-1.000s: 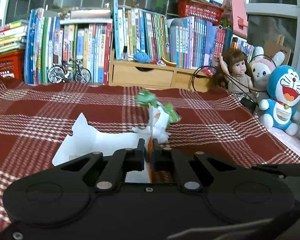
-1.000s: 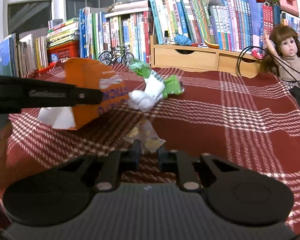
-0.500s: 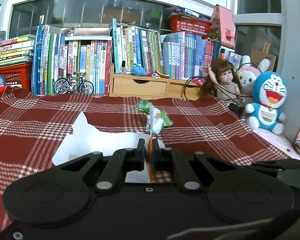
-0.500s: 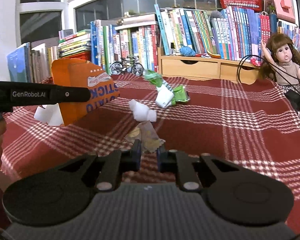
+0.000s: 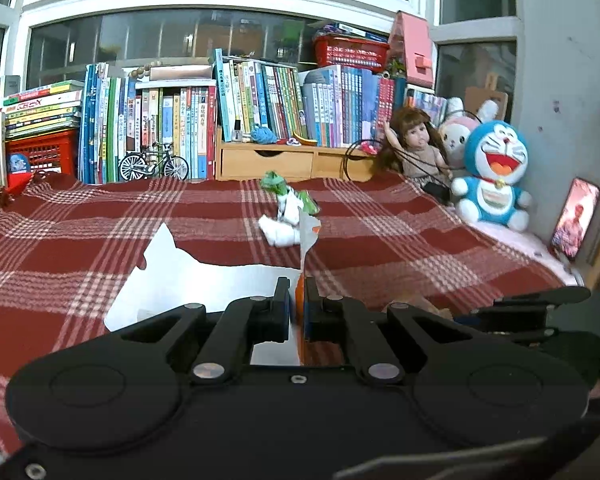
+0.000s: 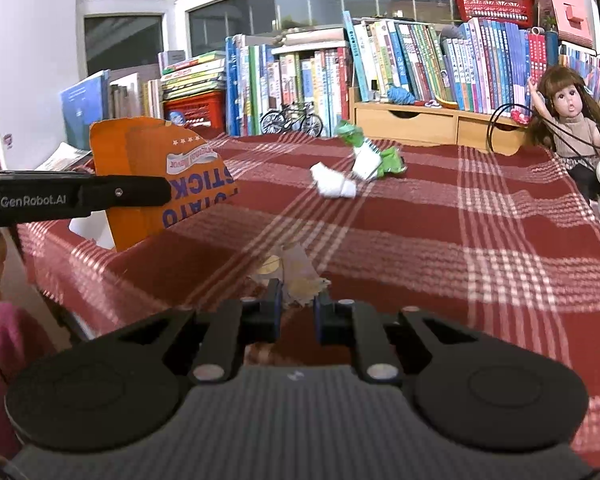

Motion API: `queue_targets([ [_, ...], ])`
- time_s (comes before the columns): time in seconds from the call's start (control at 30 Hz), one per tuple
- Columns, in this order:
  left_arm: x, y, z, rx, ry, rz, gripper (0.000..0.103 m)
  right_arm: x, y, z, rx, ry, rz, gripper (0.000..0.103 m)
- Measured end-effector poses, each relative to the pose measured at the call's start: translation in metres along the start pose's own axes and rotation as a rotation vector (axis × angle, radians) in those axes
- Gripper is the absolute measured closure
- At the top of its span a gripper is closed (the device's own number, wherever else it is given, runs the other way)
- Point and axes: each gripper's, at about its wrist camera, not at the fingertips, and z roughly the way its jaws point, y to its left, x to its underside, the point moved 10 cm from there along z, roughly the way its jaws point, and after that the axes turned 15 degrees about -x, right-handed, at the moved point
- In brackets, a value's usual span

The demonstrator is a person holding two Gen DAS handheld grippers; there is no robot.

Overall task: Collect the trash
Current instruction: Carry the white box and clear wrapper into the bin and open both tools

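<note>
My left gripper (image 5: pixel 297 304) is shut on the edge of a flattened orange potato-stick carton (image 6: pixel 156 184), whose white inner side (image 5: pixel 204 280) spreads to the left in the left wrist view. My right gripper (image 6: pixel 296 306) is shut on a crumpled clear and brown wrapper (image 6: pixel 296 272), held just above the red plaid cloth (image 6: pixel 440 240). Farther back on the cloth lie a crumpled white tissue (image 6: pixel 334 186) and a green and white wrapper (image 6: pixel 374 158), also seen as the tissue (image 5: pixel 278 234) and the wrapper (image 5: pixel 290 198) in the left wrist view.
Rows of books (image 5: pixel 260 112), a wooden drawer unit (image 5: pixel 284 162), a toy bicycle (image 5: pixel 154 164) and a red basket (image 5: pixel 40 154) line the back. A doll (image 5: pixel 418 144), a blue plush (image 5: pixel 494 172) and a propped phone (image 5: pixel 576 218) stand at the right. The table's near edge (image 6: pixel 72 280) shows at left.
Both grippers have drawn back and up from the trash pile, each keeping its hold. The tissue and green wrapper now lie farther off, and more of the cloth shows.
</note>
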Motion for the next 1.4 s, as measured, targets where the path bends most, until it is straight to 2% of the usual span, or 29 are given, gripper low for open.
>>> queue_targets([
  [0.27,0.053,-0.002,-0.042,0.031,0.092,0.003,0.097,0.043,0.03,-0.018,-0.033,0.075,-0.003,0.083],
  [0.63,0.115,-0.007,-0.065,0.064,0.215,0.054,0.097,0.115,0.048,-0.002,-0.058,0.252,0.041,0.083],
  [0.9,0.156,-0.012,-0.066,0.079,0.326,0.066,0.097,0.152,0.05,0.01,-0.057,0.338,0.071,0.083],
  [1.17,0.19,-0.019,-0.065,0.091,0.424,0.065,0.097,0.169,0.052,0.012,-0.056,0.374,0.084,0.083],
  [1.4,0.224,-0.024,-0.044,0.075,0.535,0.076,0.097,0.183,0.051,0.019,-0.054,0.41,0.093,0.083],
])
